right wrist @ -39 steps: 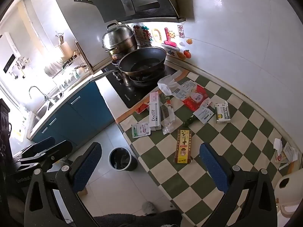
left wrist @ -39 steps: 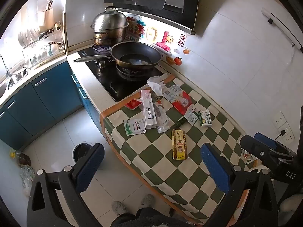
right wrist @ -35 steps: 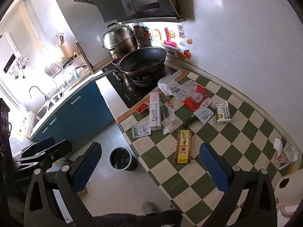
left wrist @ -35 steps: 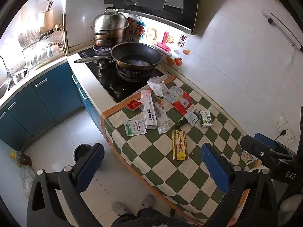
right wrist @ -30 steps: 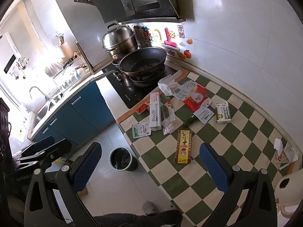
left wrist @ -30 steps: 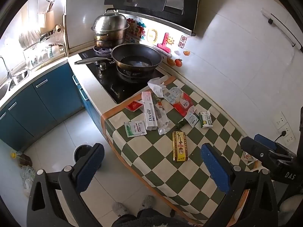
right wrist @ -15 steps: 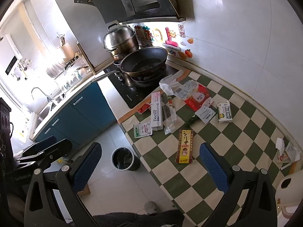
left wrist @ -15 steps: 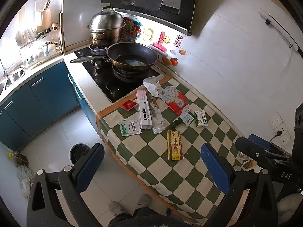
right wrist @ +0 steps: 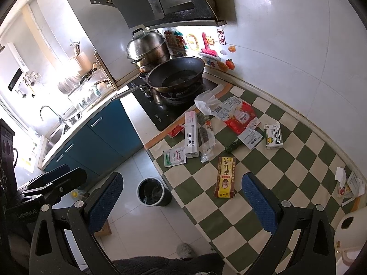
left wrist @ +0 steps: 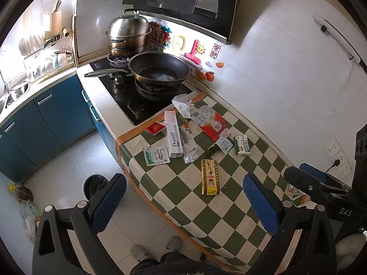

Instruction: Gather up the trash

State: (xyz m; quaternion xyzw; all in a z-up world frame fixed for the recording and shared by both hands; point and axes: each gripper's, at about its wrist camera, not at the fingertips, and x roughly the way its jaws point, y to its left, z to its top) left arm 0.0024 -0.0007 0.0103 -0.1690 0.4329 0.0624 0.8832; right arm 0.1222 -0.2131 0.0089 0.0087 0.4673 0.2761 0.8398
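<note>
Both grippers are drifting slightly back from the checkered table (left wrist: 263, 160), so collection is not yet starting. Left gripper (left wrist: 183, 204) and right gripper (right wrist: 181, 201) are hanging spread, empty. Trash, including the yellow box (left wrist: 209, 177), is lying on the table; the bin (right wrist: 152, 191) is standing beside it.

We count three boxes on the checked cloth: a long white one (left wrist: 173, 137), a yellow one (left wrist: 209, 177) and a small green-and-white one (left wrist: 241, 145). Flat packets number three: a green-and-white one (left wrist: 156, 155), a small red one (left wrist: 155, 128) and a large red one (left wrist: 214, 126). We see one crumpled white tissue (left wrist: 183, 103), one clear wrapper (left wrist: 189, 142) and one white leaflet (left wrist: 224, 143). On the stove stand one frying pan (left wrist: 158, 71) and one lidded steel pot (left wrist: 128, 36). One bin (right wrist: 153, 192) sits on the floor. We count two grippers, the left (left wrist: 183, 204) and the right (right wrist: 181, 202).
</note>
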